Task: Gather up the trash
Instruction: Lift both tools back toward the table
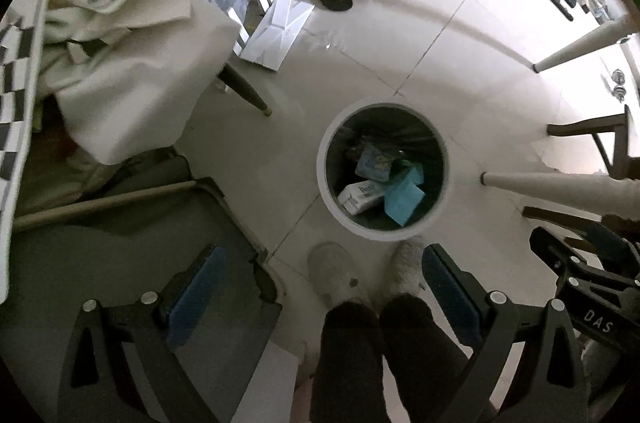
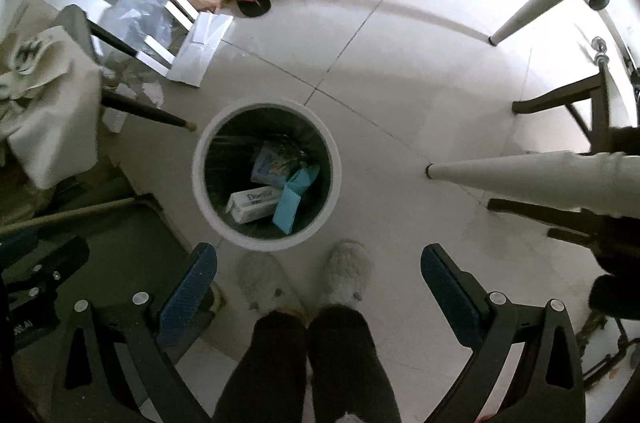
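A round white-rimmed trash bin (image 1: pixel 328 183) (image 2: pixel 200 179) stands on the tiled floor below both grippers. Inside lie a white carton (image 1: pixel 360 198) (image 2: pixel 252 204), a turquoise box (image 1: pixel 404 203) (image 2: pixel 294 201) and a pale blue packet (image 1: pixel 374 163) (image 2: pixel 272 161). My left gripper (image 1: pixel 320 277) points straight down, high above the floor, its blue pads wide apart with nothing between them. My right gripper (image 2: pixel 318 275) also points down, open and empty. The bin sits ahead of both pairs of fingertips. In the left wrist view the right gripper's black body (image 1: pixel 588 275) shows at the right edge.
A person's dark trouser legs and pale slippers (image 2: pixel 348 275) stand just before the bin. White table legs (image 2: pixel 500 175) and dark chair legs (image 2: pixel 152 111) ring the bin. A cream cloth (image 1: pixel 120 63) drapes a chair at left. Boxes, plastic wrap and a black sandal (image 2: pixel 252 3) lie farther off.
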Tool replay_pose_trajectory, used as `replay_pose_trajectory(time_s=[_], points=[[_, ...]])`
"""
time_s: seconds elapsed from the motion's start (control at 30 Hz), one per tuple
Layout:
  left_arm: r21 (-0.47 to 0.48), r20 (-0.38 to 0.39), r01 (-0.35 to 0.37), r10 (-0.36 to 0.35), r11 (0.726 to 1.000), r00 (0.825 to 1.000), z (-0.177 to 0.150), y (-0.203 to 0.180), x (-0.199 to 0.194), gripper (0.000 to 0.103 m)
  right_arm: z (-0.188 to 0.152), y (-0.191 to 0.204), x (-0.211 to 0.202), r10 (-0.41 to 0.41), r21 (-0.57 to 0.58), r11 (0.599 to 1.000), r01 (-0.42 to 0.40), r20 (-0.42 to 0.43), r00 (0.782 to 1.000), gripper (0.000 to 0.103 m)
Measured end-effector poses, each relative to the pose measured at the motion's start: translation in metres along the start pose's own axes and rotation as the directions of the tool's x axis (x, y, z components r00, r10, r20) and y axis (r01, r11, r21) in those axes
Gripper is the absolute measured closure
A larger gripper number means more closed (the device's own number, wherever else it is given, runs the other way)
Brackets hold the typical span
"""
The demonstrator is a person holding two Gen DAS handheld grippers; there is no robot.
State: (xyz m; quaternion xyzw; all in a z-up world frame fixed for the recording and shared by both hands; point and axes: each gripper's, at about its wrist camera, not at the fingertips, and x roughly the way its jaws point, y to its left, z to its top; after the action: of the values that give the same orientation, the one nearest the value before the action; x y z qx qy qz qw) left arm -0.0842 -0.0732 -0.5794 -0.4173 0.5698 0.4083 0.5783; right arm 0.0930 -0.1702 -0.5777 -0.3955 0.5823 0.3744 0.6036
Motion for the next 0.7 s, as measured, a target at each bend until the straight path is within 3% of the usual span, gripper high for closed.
replay_pose_trajectory(time_s=[0.27, 0.4, 0.53, 0.7], points=[[-0.019, 0.037, -0.018, 0.019, 1.000, 0.999, -0.017, 0.005, -0.107, 0.002, -0.012, 0.007, -0.117, 0.036, 0.000, 0.999, -0.036, 0.022, 0.999, 0.000], [0.000, 0.106, -0.062, 0.062, 0.998, 0.992, -0.015, 0.003, -0.168, 0.002, -0.007, 0.007, -0.177, 0.089, 0.033, 0.995, -0.091, 0.038, 0.995, 0.000], [-0.011, 0.187, -0.096, 0.096, 0.995, 0.978, 0.007, -0.006, -0.212, 0.002, 0.016, -0.005, -0.226, 0.124, 0.082, 0.988, -0.131, 0.087, 0.989, 0.000], [-0.012, 0.252, -0.132, 0.131, 0.991, 0.959, 0.065, -0.040, -0.247, 0.002, 0.074, -0.053, -0.274, 0.110, 0.162, 0.977, -0.139, 0.173, 0.979, 0.000]])
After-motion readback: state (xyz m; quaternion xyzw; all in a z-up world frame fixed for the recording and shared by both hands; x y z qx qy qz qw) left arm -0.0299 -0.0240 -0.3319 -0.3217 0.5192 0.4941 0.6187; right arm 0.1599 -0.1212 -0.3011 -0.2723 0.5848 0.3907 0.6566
